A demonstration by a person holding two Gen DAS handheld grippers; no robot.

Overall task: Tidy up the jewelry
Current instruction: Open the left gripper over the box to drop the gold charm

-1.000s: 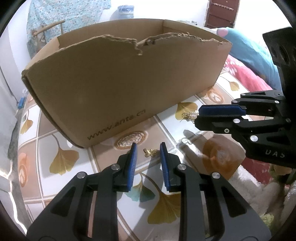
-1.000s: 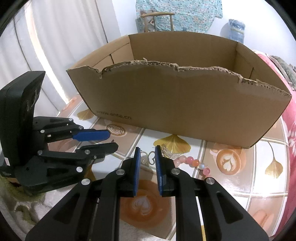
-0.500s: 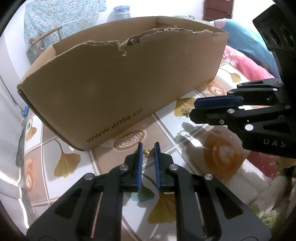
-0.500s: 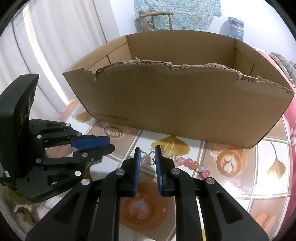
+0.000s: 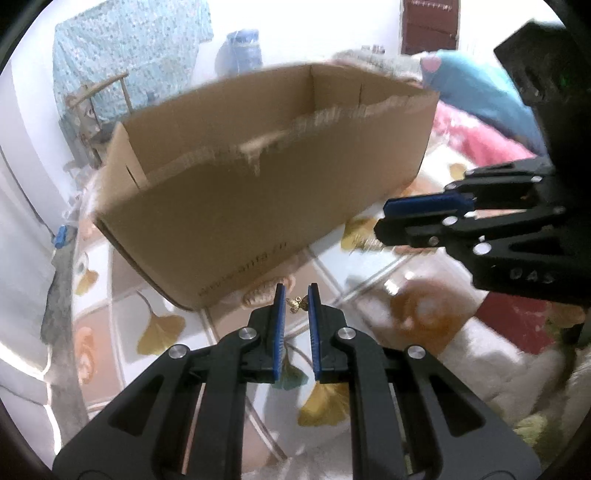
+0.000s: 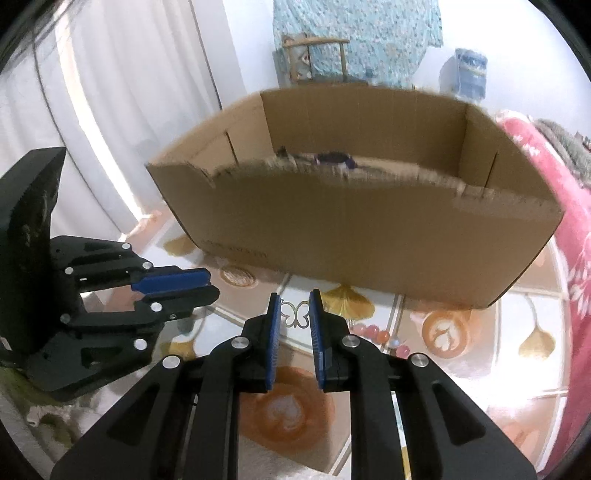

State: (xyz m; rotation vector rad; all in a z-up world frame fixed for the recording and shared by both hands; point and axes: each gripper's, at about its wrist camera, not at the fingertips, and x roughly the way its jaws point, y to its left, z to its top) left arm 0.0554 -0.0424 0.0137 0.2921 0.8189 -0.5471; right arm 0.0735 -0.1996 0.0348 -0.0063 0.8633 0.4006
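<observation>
Left gripper (image 5: 296,303) pinches a gold butterfly charm (image 5: 298,303); right gripper (image 6: 293,314) pinches a silver butterfly piece (image 6: 295,314). The cardboard box (image 5: 258,206) lies just ahead of both, its open top above the tips.

Past the table I see white curtains (image 6: 110,129) on the left, a wooden chair (image 6: 314,55) against a blue floral cloth (image 6: 358,33), and a water jug (image 6: 467,75). Pink blanket (image 6: 546,177) far right; dark brown door (image 5: 430,27) beyond.
</observation>
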